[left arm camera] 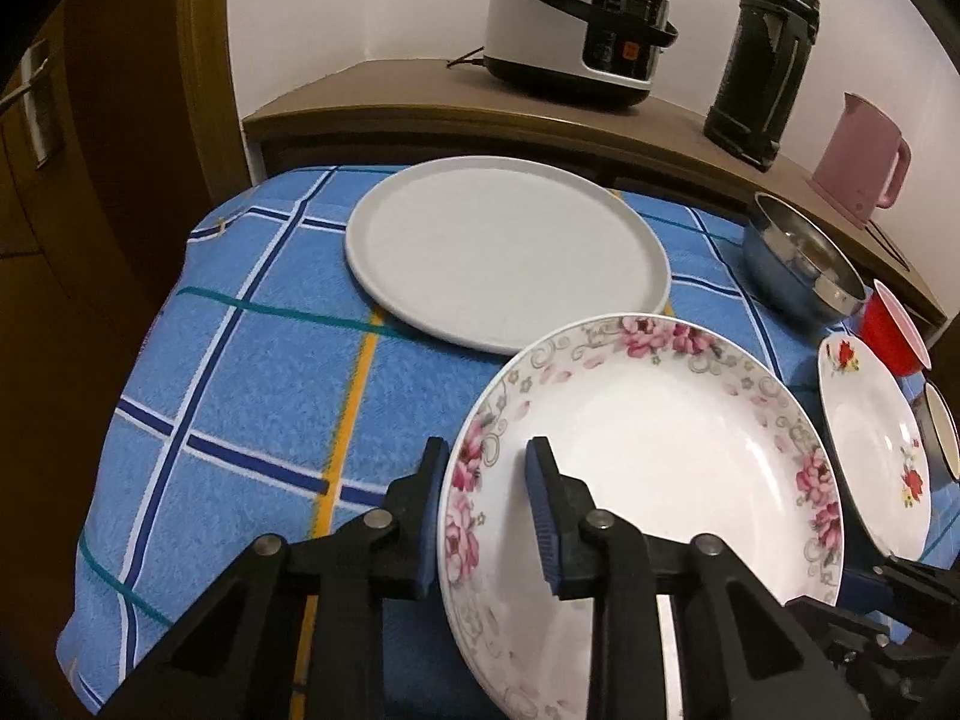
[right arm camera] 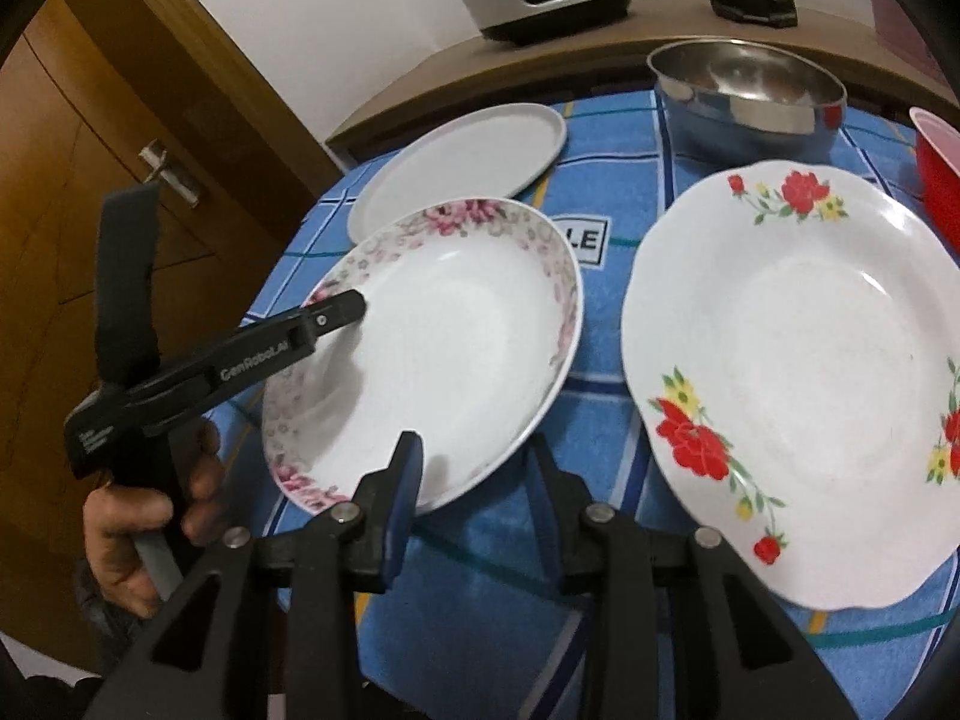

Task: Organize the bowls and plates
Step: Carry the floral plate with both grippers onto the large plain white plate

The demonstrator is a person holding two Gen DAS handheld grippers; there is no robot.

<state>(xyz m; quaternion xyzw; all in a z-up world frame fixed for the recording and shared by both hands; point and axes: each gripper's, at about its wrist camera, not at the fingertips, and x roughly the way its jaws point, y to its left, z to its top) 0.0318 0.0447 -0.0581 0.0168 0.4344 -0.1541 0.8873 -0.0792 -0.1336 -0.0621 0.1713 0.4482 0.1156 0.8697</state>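
My left gripper [left arm camera: 489,468] is shut on the rim of a pink-flowered plate [left arm camera: 660,450] and holds it tilted above the blue checked cloth. The same plate [right arm camera: 456,354] shows in the right wrist view, with the left gripper [right arm camera: 342,312] clamped on its left rim. My right gripper [right arm camera: 474,468] is open; its fingers stand on either side of the plate's near rim. A flat grey-white plate [left arm camera: 504,252] lies behind, also in the right wrist view [right arm camera: 468,156]. A red-flowered plate [right arm camera: 798,372] lies to the right, also in the left wrist view [left arm camera: 870,450].
A steel bowl [right arm camera: 750,96] and a red bowl [right arm camera: 942,174] stand at the back right of the table. A rice cooker [left arm camera: 576,18], a dark flask [left arm camera: 762,54] and a pink kettle [left arm camera: 858,162] stand on the shelf behind. A wooden door [right arm camera: 120,138] is at left.
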